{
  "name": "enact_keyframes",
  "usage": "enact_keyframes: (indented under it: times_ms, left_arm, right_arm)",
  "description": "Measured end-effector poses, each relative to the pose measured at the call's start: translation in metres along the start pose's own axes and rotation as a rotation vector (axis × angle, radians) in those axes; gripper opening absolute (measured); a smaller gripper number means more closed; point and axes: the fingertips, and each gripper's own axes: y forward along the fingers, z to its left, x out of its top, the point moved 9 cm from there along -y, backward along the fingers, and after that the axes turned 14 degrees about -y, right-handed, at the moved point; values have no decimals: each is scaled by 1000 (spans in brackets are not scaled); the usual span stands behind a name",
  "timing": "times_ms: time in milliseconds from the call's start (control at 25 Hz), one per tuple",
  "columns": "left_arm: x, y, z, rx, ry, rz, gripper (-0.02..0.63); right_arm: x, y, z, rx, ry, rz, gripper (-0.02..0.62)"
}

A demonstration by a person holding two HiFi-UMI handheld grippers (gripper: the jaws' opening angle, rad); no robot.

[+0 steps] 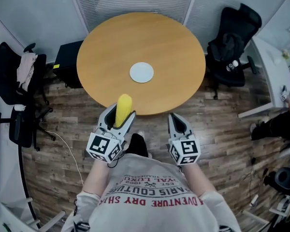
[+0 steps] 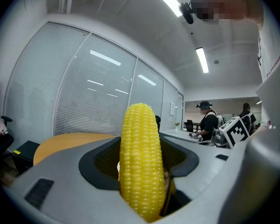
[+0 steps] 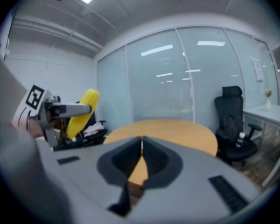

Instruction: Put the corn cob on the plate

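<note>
A yellow corn cob (image 1: 123,110) stands upright between the jaws of my left gripper (image 1: 120,116), which is shut on it just before the near rim of the round wooden table (image 1: 174,47). In the left gripper view the corn cob (image 2: 141,160) fills the middle between the grey jaws. A small white plate (image 1: 141,72) lies near the table's middle, well beyond both grippers. My right gripper (image 1: 177,125) hovers over the floor beside the left one, its tips touching with nothing between them (image 3: 141,148). From the right gripper view the corn cob (image 3: 83,113) shows at the left.
Black office chairs stand at the right (image 1: 232,45) and at the left (image 1: 12,76) of the table. A black box (image 1: 67,62) sits on the floor behind the table's left side. White desks (image 1: 273,76) line the right wall. Other people stand in the background (image 2: 207,125).
</note>
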Motion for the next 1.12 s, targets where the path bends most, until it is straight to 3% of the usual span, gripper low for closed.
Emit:
enact_keyframes:
  times_ms: [720,1120]
  left_arm:
    - [18,199,112,9,-6,114,281]
    - [-26,247,141,121,23,258,281]
  right_arm:
    - [37,196,-120,12,48,28,29]
    - [14,250,-140,93,32,137,29]
